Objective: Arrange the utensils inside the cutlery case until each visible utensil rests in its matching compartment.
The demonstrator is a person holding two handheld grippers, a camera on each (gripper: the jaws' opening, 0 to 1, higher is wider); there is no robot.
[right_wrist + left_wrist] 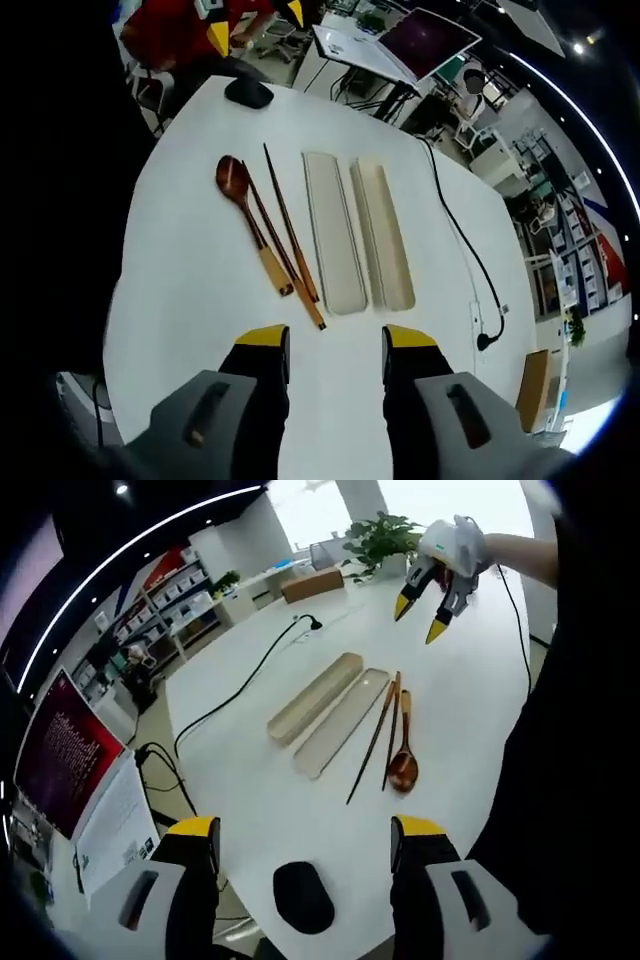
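Beside the open cutlery case (345,232), your chopsticks (290,235) nearly touch the spoon (245,210) (both grippers' jaws apart, empty); pinch carelessly and you'll likely drag its neighbour.

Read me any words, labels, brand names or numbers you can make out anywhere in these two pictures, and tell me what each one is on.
No text here can be read.
Red screen: rows of pale lettering, too small and blurred.
White board beside it: a small mark, unreadable.
Shelves with a red sign: blurred.
Screen in the right gripper view: dark red, no legible text.
Spoon, chopsticks and case halves: no markings to be seen.
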